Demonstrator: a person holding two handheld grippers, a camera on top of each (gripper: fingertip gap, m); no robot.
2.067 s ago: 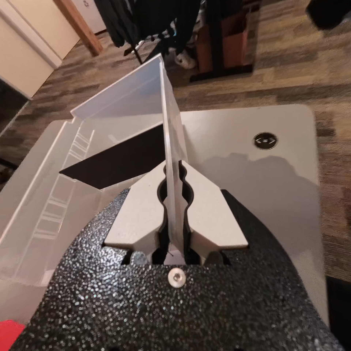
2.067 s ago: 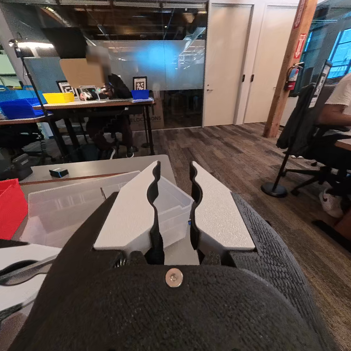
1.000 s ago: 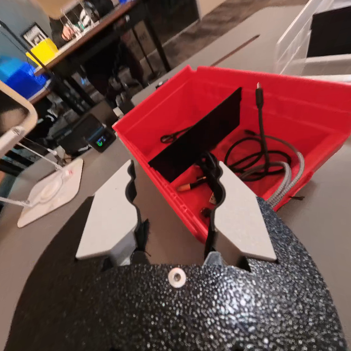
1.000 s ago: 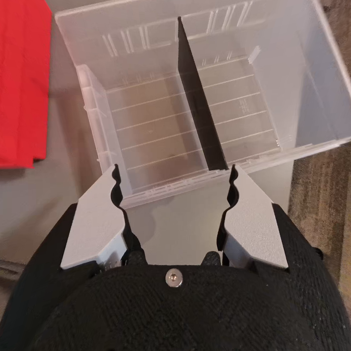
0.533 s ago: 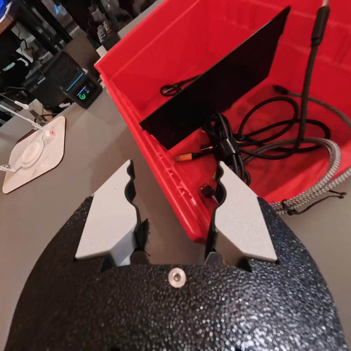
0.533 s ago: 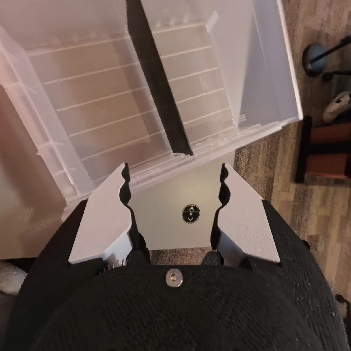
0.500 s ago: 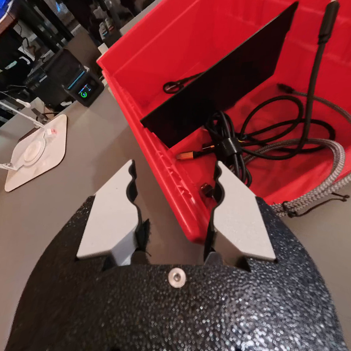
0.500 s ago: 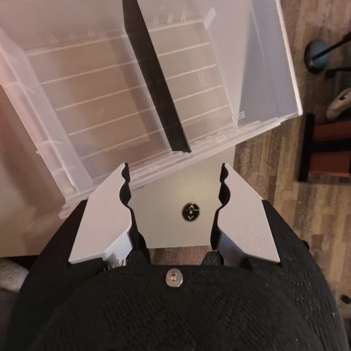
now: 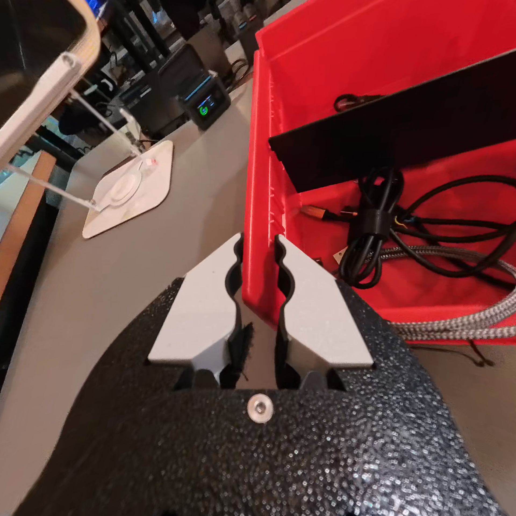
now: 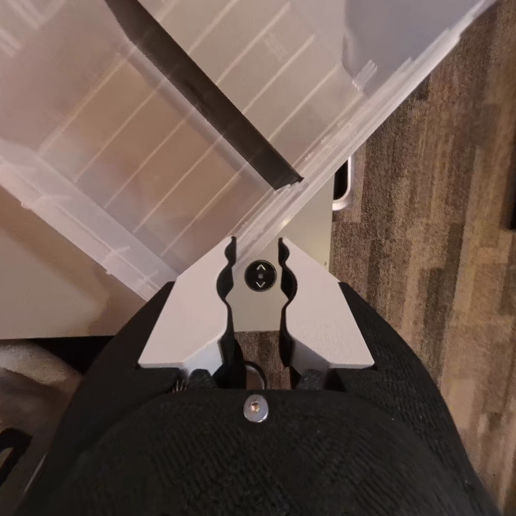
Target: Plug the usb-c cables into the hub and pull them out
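Note:
A red bin (image 9: 259, 195) with a black divider (image 9: 391, 134) holds a bundled black cable (image 9: 371, 223), a grey braided cable (image 9: 446, 326) that hangs over its front wall, and an orange-tipped plug (image 9: 312, 210). My left gripper (image 9: 258, 237) is shut on the bin's left wall near the front corner, one finger outside and one inside. My right gripper (image 10: 256, 240) is shut on the front rim of an empty clear bin (image 10: 321, 156), close to its corner. That bin has a dark divider (image 10: 209, 92). No hub is in view.
A white square pad (image 9: 131, 190) with a clear stand and a small black device with a lit screen (image 9: 206, 107) sit left of the red bin on the grey table (image 9: 111, 279). A round black button (image 10: 259, 276) is set in the table corner, beside carpet floor (image 10: 418, 223). One gripper's finger ends stand about 60 cm off the other's.
Both grippers have narrowed from wide open. The left moved onto the red bin's left wall. The clear bin has turned on the table in front of the right gripper.

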